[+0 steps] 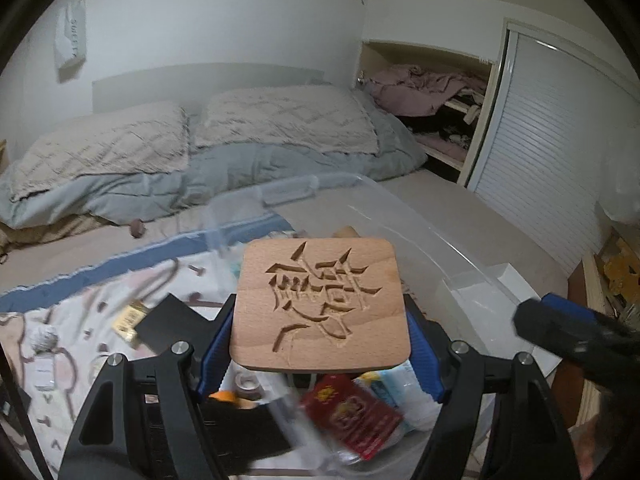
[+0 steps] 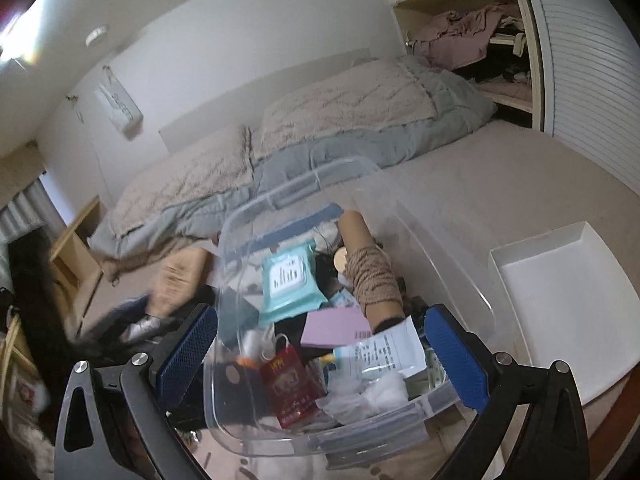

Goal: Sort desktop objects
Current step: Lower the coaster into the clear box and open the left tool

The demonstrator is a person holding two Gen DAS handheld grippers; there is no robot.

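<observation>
While the carved wooden coaster (image 1: 322, 306) is clamped flat between the pads of the left hand-held gripper (image 1: 320, 340), tilted downward over the clear plastic bin (image 2: 280, 436) on the bed, the right hand-held gripper (image 2: 320, 356) is held fully spread and empty above that bin.

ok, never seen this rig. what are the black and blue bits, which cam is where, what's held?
No robot arm here: a person carries a handheld two-finger claw in each hand, each with a fisheye camera looking along its fingers.

The left wrist view shows the left claw gripping a carved wooden coaster between blue pads, above a clear plastic bin. The right claw shows at that picture's edge.

The right wrist view shows the right claw open and empty over the same bin. Inside: a teal wipes pack, twine on a cardboard tube, a red packet. All sits on a bed, beside a white tray.
</observation>
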